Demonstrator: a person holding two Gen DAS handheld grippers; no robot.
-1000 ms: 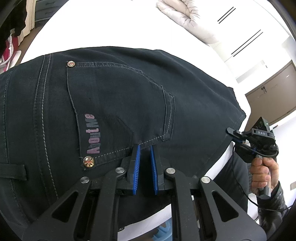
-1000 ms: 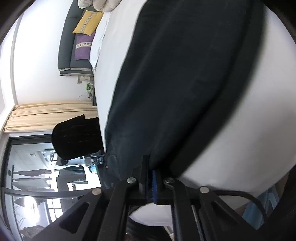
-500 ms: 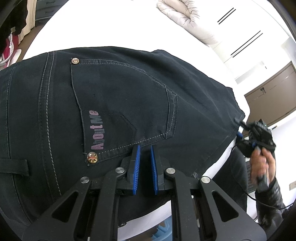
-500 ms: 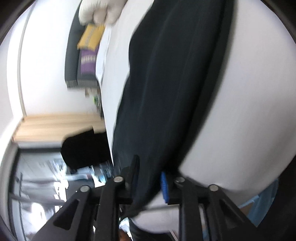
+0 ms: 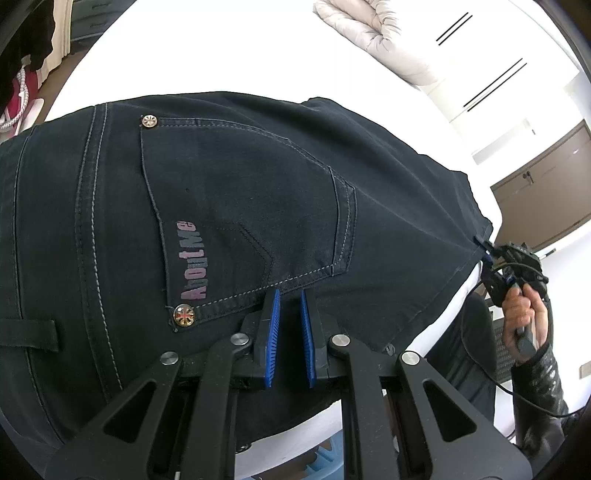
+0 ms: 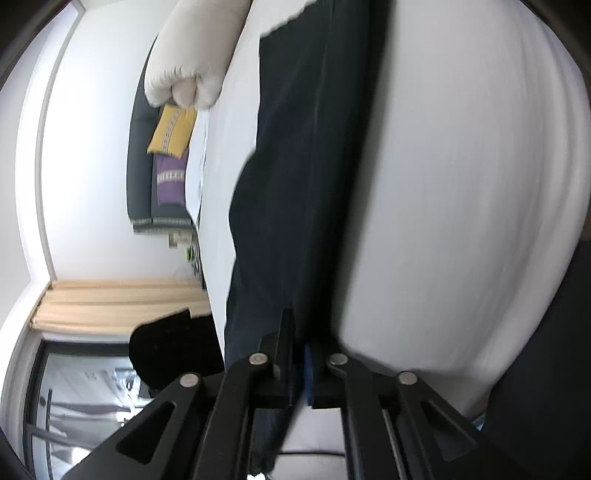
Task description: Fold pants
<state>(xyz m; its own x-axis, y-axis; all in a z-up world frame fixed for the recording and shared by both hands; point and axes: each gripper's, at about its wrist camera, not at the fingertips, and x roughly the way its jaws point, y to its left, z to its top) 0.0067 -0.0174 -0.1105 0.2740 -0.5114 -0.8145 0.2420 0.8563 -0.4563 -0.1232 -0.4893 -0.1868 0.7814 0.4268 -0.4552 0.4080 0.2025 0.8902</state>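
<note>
Dark navy pants (image 5: 240, 206) lie on a white bed (image 5: 207, 48), back pocket with "AboutMe" print facing up. My left gripper (image 5: 288, 299) hovers just over the pocket's lower seam, its blue pads a small gap apart with nothing between them. My right gripper shows in the left wrist view (image 5: 487, 254) at the pants' far right corner. In the right wrist view my right gripper (image 6: 299, 350) is shut on the edge of the pants (image 6: 295, 166), which stretch away over the white bed (image 6: 461, 184).
A cream padded jacket (image 5: 373, 33) lies at the far end of the bed. A brown cabinet (image 5: 543, 199) stands at the right. A grey sofa with yellow and purple cushions (image 6: 170, 147) stands beyond the bed. A blue item (image 5: 325, 461) sits below the bed edge.
My right gripper opened, then closed on the pants' edge at the corner. The left gripper stayed almost still over the pocket.
</note>
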